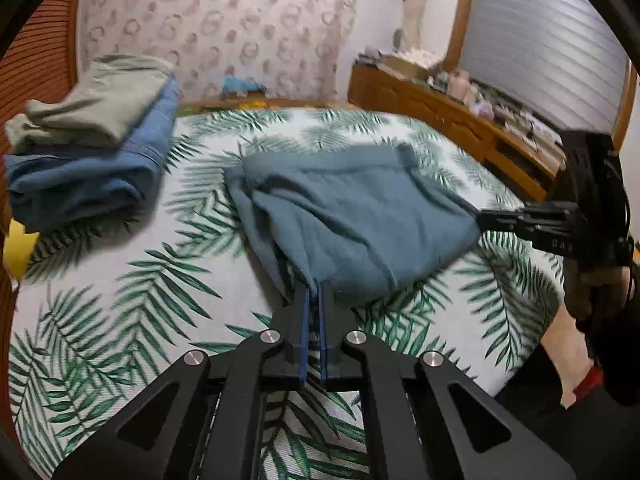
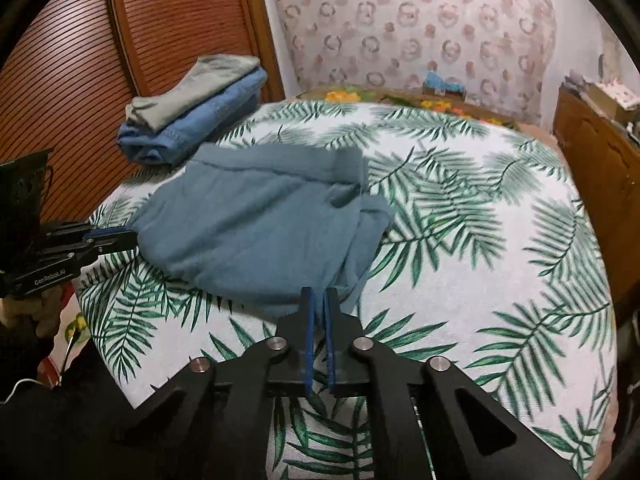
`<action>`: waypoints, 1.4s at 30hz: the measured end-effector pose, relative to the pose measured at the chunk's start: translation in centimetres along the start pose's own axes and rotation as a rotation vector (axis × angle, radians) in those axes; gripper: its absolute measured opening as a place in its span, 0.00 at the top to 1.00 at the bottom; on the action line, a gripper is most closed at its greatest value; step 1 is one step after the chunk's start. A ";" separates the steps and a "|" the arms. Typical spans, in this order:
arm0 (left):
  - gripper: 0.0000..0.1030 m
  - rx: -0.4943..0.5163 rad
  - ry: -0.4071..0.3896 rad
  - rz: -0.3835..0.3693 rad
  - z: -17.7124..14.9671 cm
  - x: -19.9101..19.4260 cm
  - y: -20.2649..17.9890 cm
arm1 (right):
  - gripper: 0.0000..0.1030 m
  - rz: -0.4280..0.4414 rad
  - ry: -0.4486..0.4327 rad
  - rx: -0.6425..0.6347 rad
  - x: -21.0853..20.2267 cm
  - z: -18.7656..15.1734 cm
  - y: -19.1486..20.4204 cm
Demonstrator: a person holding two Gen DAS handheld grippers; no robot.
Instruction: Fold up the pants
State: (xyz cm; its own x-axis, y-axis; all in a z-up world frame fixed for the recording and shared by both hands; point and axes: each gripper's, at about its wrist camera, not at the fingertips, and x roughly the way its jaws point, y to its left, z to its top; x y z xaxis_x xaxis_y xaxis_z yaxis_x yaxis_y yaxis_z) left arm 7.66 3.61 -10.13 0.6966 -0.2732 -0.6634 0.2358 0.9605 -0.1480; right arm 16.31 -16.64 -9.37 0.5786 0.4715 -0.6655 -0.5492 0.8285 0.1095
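Teal pants [image 1: 352, 216] lie bunched mid-bed on a palm-leaf sheet [image 2: 480, 280], nearer its front edge. The left gripper [image 1: 314, 292] and right gripper [image 2: 319, 300] each pinch a front corner, jaws closed on the cloth. Folded clothes [image 2: 192, 112] sit stacked at the far left corner.

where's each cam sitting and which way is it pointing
Left wrist view: sits on the left gripper, looking down along its fingers at the teal pants it pinches; the right gripper and a hand show at right.
Right wrist view: sits on the right gripper, facing the same pants across the leaf-print bed; the left gripper shows at left.
Shared: the pants, the bed, the folded clothes stack.
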 end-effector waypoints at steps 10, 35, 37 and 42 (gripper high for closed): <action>0.98 -0.008 -0.041 0.024 -0.1 -2.0 1.0 | 0.99 -0.031 -0.051 0.026 -2.5 -1.4 -0.9; 0.82 0.019 -0.001 0.032 -1.8 -4.5 -0.9 | 0.97 -0.061 -0.039 -0.005 -7.0 -3.8 1.6; 0.69 0.014 -0.004 0.040 -1.5 -4.0 -0.7 | 0.94 -0.071 -0.042 -0.015 -6.6 -3.4 1.6; 0.56 0.015 0.003 0.044 -0.5 -2.3 -0.4 | 0.68 -0.066 -0.059 -0.044 -4.6 -2.0 1.8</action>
State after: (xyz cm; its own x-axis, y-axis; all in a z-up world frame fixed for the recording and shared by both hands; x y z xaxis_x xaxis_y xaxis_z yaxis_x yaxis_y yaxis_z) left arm 5.58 3.93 -8.91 0.7047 -0.2305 -0.6710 0.2153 0.9706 -0.1073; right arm 11.44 -17.89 -7.57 0.6482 0.4341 -0.6256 -0.5339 0.8449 0.0332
